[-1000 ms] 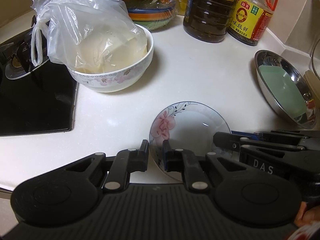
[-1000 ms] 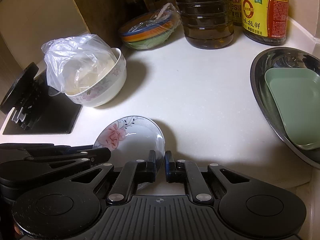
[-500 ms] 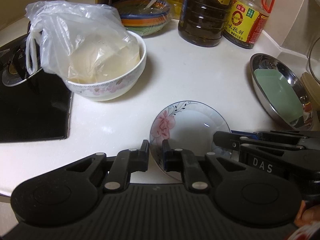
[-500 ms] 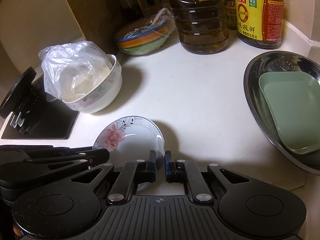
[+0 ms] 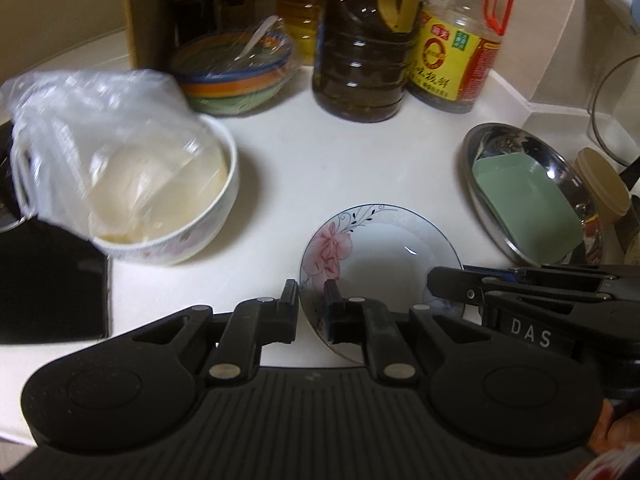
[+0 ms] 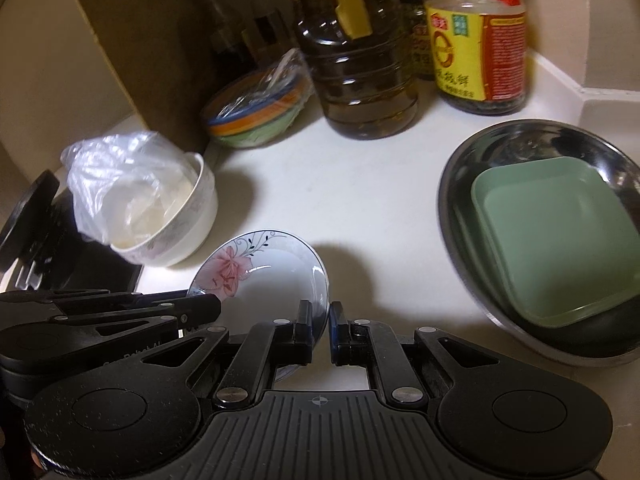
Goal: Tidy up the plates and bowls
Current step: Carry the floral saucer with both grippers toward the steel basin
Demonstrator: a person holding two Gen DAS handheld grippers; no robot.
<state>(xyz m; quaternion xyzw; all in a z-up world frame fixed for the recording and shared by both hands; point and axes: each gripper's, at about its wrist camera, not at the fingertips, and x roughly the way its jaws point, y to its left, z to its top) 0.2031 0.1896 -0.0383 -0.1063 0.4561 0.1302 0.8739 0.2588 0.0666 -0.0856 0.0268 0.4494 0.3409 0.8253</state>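
Note:
A small white plate with a pink flower is held above the white counter by both grippers. My left gripper is shut on its left rim. My right gripper is shut on its right rim and reaches in from the right in the left wrist view. A steel dish holding a green square plate lies to the right. A white flowered bowl with a plastic bag stands to the left. A striped bowl under plastic wrap sits at the back.
Two large bottles, a dark oil one and a yellow-labelled one, stand at the back. A black stove top is on the left. A brown box stands behind the bowls. A tan lid is at far right.
Both grippers have lifted with the flower plate held between them. The bowls, bottles and steel dish now sit lower and farther in both views.

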